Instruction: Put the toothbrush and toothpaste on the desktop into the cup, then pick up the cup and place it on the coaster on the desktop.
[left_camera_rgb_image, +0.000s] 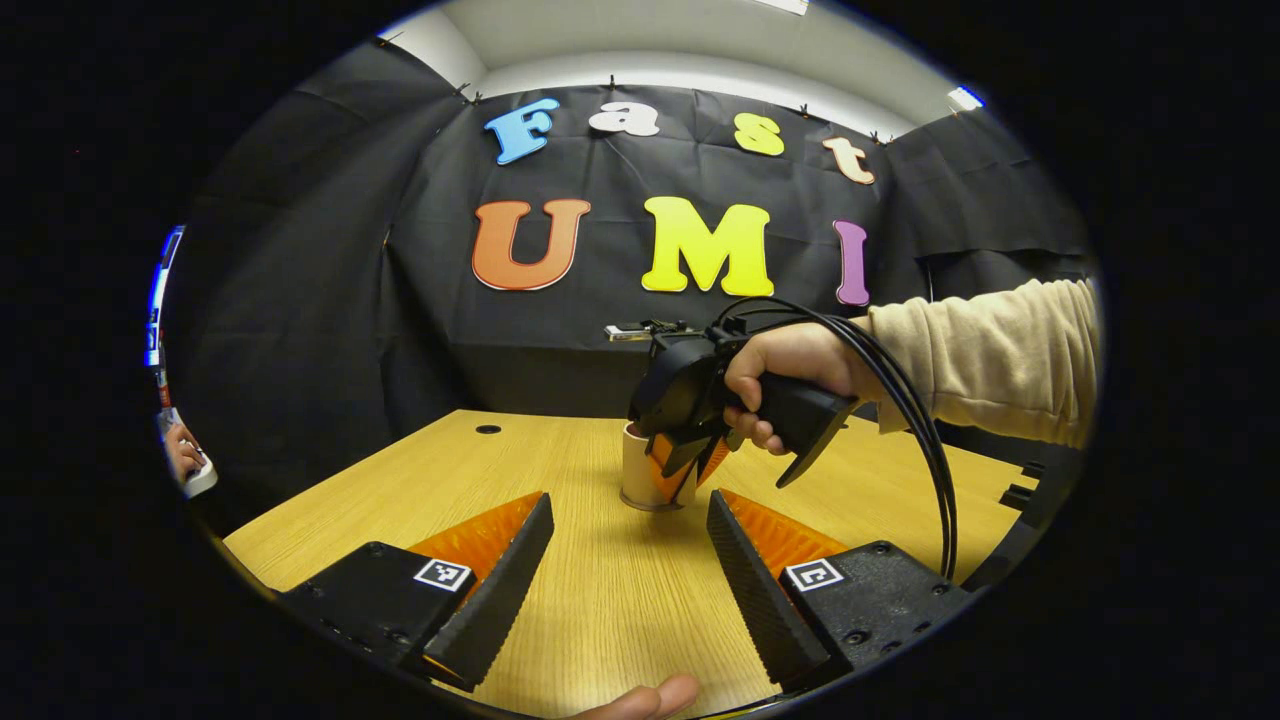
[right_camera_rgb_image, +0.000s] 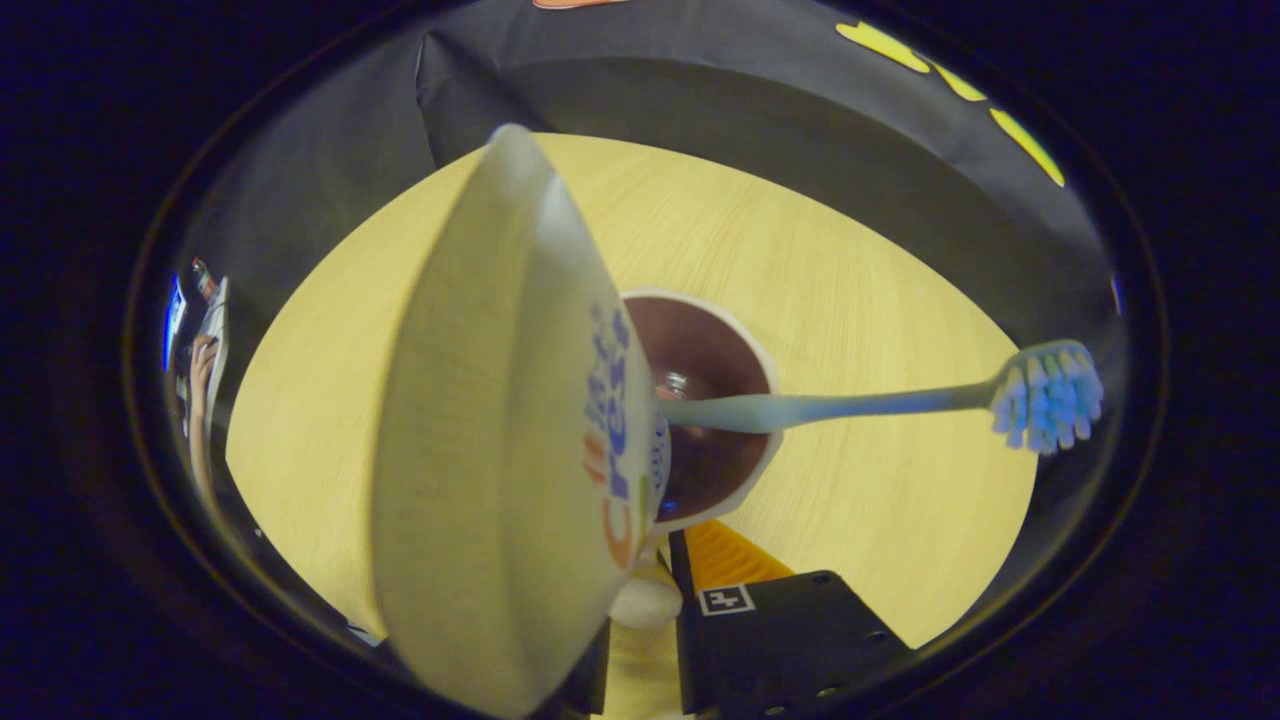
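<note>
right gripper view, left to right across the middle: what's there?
Toothpaste → cup → toothbrush head, its handle running back into the cup; all over the desk.

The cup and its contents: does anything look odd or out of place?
Nothing stands out. The cup stands upright on the table, the toothbrush leans in it, and the right gripper holds the toothpaste above it.
</note>
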